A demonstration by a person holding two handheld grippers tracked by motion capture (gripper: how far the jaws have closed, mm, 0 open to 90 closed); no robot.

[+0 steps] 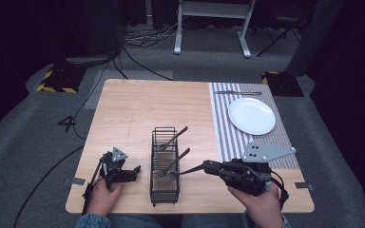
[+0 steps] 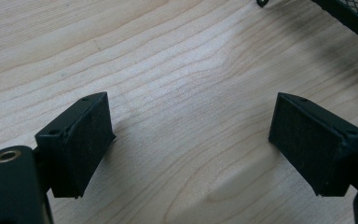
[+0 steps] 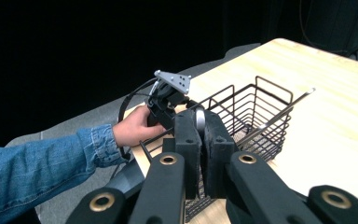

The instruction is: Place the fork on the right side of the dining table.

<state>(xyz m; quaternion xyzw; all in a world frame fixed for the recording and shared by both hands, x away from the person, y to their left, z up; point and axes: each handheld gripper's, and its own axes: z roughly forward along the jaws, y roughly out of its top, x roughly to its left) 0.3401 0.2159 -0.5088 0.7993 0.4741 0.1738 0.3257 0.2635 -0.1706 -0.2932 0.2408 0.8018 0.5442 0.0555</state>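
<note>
A black wire basket (image 1: 165,164) stands at the middle of the wooden table's near half. Two forks lean in it, one at the far end (image 1: 175,137) and one nearer (image 1: 178,159). My right gripper (image 1: 205,166) comes in from the right and is shut on the handle of a third fork (image 1: 171,177), whose head lies inside the basket. In the right gripper view the jaws (image 3: 200,126) pinch a silver handle end (image 3: 199,117) before the basket (image 3: 261,112). My left gripper (image 1: 135,170) rests open on the table left of the basket, nothing between its pads (image 2: 191,135).
A white plate (image 1: 251,115) sits on a striped placemat (image 1: 228,137) at the right, with a piece of cutlery (image 1: 237,92) beyond it. Bare wood (image 1: 142,104) spreads over the far left. The table's near edge lies close under both hands.
</note>
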